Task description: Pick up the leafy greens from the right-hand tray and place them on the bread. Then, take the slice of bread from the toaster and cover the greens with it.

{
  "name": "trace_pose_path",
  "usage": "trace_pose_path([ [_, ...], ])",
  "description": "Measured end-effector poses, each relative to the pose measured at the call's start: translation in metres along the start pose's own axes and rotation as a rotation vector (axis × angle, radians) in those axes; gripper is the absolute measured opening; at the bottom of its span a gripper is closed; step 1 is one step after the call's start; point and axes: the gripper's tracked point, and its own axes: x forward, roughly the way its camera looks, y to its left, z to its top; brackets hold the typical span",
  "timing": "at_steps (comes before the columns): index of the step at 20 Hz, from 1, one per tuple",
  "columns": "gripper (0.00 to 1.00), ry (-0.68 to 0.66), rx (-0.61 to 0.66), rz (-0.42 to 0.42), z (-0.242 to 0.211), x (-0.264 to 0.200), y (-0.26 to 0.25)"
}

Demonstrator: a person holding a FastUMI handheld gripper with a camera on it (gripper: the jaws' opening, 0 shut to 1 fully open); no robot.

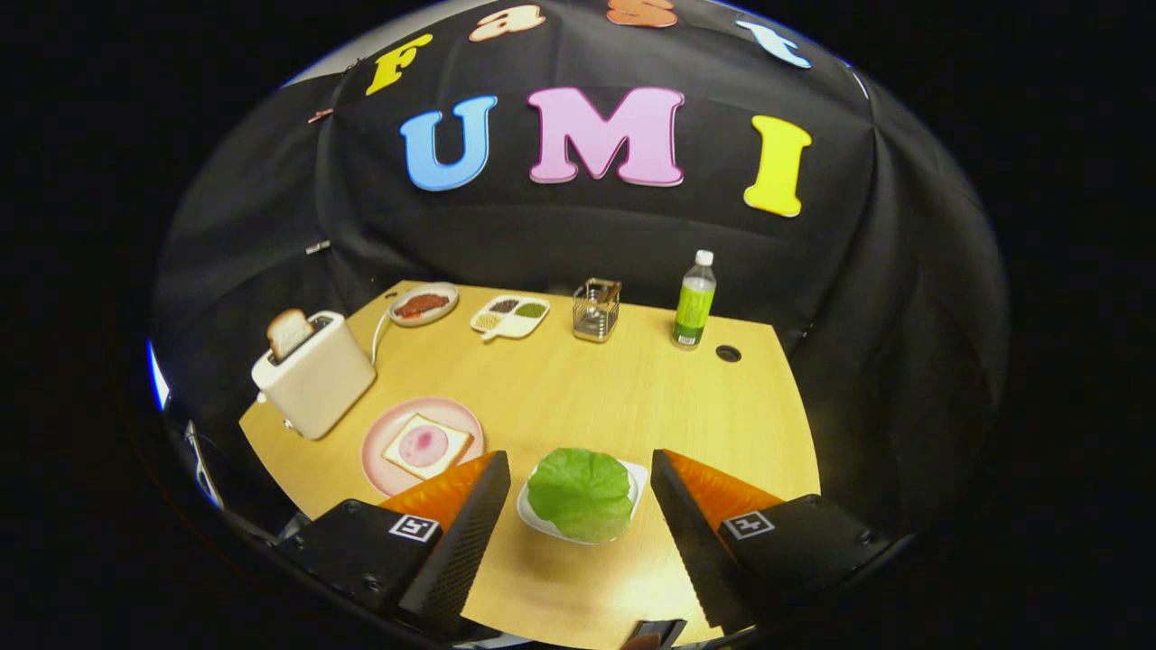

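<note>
Your gripper point(578, 487) is spread wide, holding nothing; the greens point(580, 493) lie on their tray point(638, 477) between the fingers, near the table's point(587, 388) front edge.

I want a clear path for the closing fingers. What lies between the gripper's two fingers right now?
In the gripper view, the open gripper has the leafy greens on their white tray between its fingers; neither finger touches them.
</note>
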Motion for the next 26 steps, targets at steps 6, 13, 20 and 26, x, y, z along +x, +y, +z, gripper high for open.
trace_pose_path([
  [6,0.98,0.171,-0.055,0.081,-0.065,0.066,-0.001],
  [13,0.90,0.288,-0.057,0.119,-0.108,0.118,-0.002],
  [20,0.72,0.366,-0.067,0.119,-0.131,0.141,-0.001],
  [26,0.27,0.355,-0.157,0.122,-0.134,0.138,-0.003],
])
